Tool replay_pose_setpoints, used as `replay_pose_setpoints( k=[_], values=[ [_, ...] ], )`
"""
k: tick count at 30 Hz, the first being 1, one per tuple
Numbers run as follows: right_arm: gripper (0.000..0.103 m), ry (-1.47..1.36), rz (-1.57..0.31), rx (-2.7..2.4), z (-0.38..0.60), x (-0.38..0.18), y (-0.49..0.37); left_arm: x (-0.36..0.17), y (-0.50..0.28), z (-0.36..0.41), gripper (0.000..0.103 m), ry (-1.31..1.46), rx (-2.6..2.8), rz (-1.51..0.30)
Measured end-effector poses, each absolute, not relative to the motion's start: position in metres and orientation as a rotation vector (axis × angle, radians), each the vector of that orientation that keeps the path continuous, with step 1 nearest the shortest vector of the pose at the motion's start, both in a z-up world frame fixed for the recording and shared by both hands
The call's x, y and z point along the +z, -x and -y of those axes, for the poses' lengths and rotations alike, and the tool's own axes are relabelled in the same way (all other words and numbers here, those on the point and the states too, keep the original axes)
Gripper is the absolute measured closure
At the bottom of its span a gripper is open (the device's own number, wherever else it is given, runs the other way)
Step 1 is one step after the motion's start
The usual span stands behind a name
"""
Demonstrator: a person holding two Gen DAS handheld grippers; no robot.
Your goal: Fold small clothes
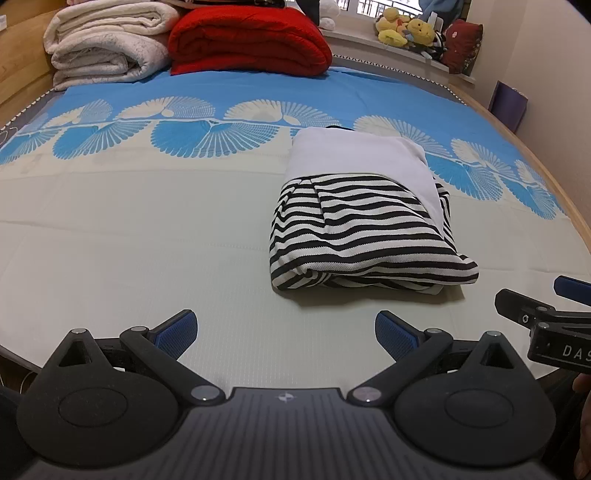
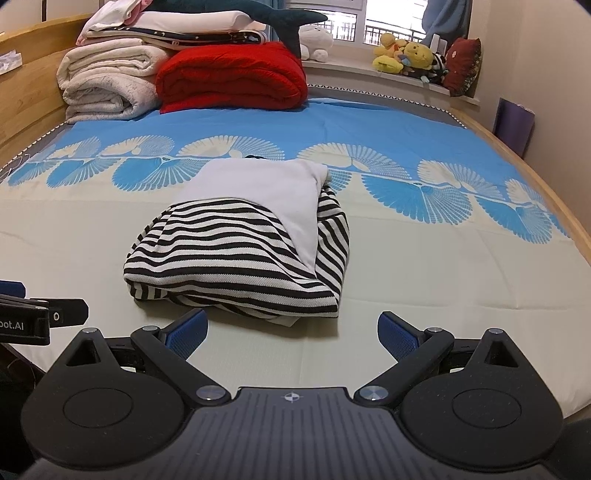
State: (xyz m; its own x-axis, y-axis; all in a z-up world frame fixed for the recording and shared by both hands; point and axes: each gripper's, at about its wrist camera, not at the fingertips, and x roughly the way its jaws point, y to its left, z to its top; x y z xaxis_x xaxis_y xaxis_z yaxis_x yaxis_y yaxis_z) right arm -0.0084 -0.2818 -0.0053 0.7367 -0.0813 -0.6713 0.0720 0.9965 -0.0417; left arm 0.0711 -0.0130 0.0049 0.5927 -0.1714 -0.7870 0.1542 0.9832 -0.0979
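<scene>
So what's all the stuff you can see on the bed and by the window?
Folded black-and-white striped garment with a white panel: one, middle of the bed, near both grippers.
Blue and cream bed sheet with fan patterns: one, covers the bed.
Folded red fleece blanket: one, far end of the bed.
Folded cream blankets: a stack, left of the red one.
Dark teal plush shark: one, on top of the stack.
Yellow plush toys: several, on the windowsill.
Dark red cushion: one, right end of the windowsill.
Purple bag: one, against the right wall.
Left gripper: black, blue pads, open, empty.
Right gripper: black, blue pads, open, empty.
</scene>
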Motion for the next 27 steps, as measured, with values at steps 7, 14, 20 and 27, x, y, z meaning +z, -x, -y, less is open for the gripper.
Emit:
replay_pose_setpoints(
  k=[7,14,20,27],
  values=[
    [0.005,0.016,-0.738,-0.083,0.2816,-0.0056,0.0086,0.0049,-0.0711,0.0133,0.000,0.019,-0.189,-0.917],
    [0.005,0.018,-0.738,-0.083,0.2809,-0.0055,0.0084,0.0049,-0.0708,0.0135,0.000,0.020,-0.189,-0.916],
    [0.005,0.020,-0.738,-0.082,0.2807,-0.0054,0.0085,0.0056,-0.0707,0.0132,0.000,0.013,-0.201,-0.909],
    [0.005,0.022,-0.738,-0.081,0.2802,-0.0053,0.0083,0.0057,-0.0703,0.0129,0.000,0.013,-0.205,-0.905]
  ],
)
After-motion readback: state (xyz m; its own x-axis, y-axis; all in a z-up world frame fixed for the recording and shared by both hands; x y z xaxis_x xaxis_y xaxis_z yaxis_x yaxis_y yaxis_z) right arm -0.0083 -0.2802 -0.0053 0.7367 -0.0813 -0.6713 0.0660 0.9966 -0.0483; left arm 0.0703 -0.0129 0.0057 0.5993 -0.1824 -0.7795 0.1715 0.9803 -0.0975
